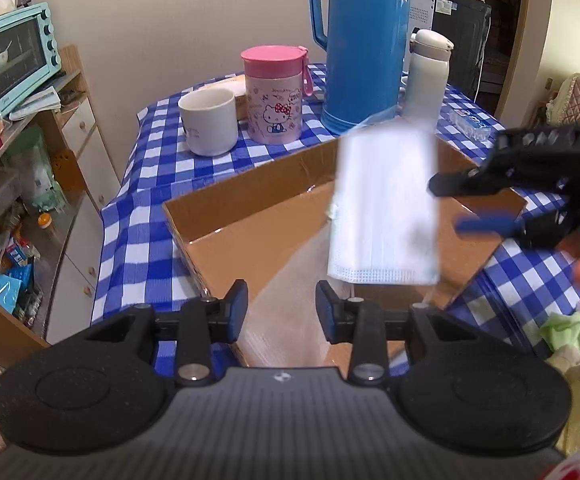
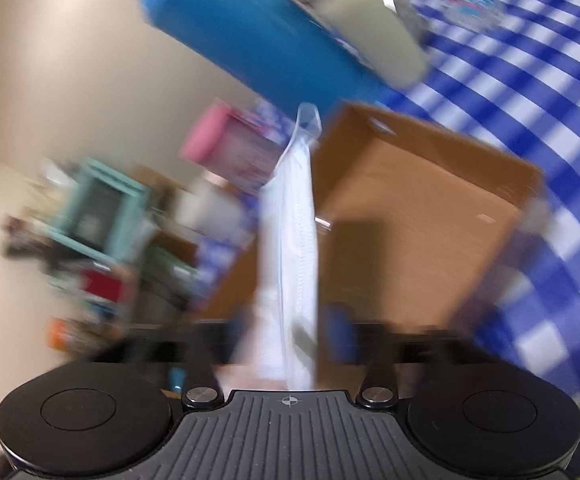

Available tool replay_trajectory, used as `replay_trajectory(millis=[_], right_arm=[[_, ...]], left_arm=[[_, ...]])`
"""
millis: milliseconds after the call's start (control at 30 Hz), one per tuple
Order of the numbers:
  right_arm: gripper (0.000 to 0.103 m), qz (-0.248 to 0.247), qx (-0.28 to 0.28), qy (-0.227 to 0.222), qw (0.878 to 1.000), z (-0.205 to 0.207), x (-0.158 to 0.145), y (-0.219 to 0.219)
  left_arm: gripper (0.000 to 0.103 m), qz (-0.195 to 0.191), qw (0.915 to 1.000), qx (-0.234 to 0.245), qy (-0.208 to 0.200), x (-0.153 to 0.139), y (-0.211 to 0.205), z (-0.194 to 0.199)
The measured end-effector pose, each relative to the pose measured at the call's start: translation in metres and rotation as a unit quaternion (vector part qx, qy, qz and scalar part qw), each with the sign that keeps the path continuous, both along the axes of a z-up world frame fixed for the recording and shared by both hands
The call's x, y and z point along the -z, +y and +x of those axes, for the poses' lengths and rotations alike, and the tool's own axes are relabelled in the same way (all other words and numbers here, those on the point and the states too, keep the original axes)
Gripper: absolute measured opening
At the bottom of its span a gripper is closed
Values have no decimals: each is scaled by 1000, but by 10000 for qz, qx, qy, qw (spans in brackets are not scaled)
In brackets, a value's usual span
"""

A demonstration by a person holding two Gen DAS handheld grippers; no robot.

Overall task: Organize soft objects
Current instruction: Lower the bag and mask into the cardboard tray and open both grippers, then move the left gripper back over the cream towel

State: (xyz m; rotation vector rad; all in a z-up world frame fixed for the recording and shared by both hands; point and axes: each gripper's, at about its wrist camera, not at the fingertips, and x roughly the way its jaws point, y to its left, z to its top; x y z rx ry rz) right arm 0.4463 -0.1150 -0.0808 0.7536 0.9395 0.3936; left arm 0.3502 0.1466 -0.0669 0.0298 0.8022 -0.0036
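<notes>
Face mask (image 1: pixel 386 208) above cardboard box (image 1: pixel 250 224), bubble wrap (image 1: pixel 290 300) already inside; right gripper (image 1: pixel 448 204) and left gripper (image 1: pixel 282 310) jaws apart. Cloths (image 1: pixel 566 336) remain outside.

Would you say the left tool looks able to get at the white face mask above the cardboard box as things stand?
Probably yes: the left tool is open and empty, and the face mask hangs just ahead over the cardboard box, with nothing between them. The right tool stands beside it.
</notes>
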Motion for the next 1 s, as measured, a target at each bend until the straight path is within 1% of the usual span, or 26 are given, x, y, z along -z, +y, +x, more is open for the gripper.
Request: replay_trajectory(millis=[100,167,267,300,367,400,467,567,633,700,800,900,1000], right_arm=[[67,-589,-311,-317,9973,-4,-1,6],[67,-1107,-533,-478,9913,-6,-9,11],[67,-1888,-816,-899,9745,-14,-20,21],[67,-2132,-920,-1050,9670,-18,-23,23],[67,-2535,-1074,-1240,9533,-25,-28,27],[67,-2659,-1112,-1312,9485,-30,-29,27],[67,-2790,-1139,-1340,9441,-36,-26,24],[66,-2831,-1137,-1242,9442,-43,-21,15],[66,-2947,-1096,-1148,9423,-46,-19,10],[66,-3108,-1058,-1133,9378,-49,-21,3],[66,-3306,-939,-1153,9320,-55,-22,-7],[67,-3365,-830,-1148,9310,-60,-24,-16],[67,-3435,-733,-1142,9293,-64,-27,-23]], left_arm=[[35,-70,10000,-37,4,-2,1,-8],[35,-92,9999,-85,43,-2,2,-13],[35,-102,9998,-119,102,-2,4,-21],[35,-107,9998,-130,119,-1,4,-22],[35,-117,9997,-149,153,0,4,-24],[34,-123,9997,-151,169,1,4,-25],[34,-138,9995,-161,227,4,4,-25],[33,-211,9992,-174,295,8,4,-21],[33,-241,9989,-172,352,12,3,-16],[33,-186,9990,-151,371,14,0,-9],[33,-114,9984,-153,541,23,-4,4],[33,-101,9980,-113,607,30,-8,15],[35,-176,9975,-94,681,35,-12,22]])
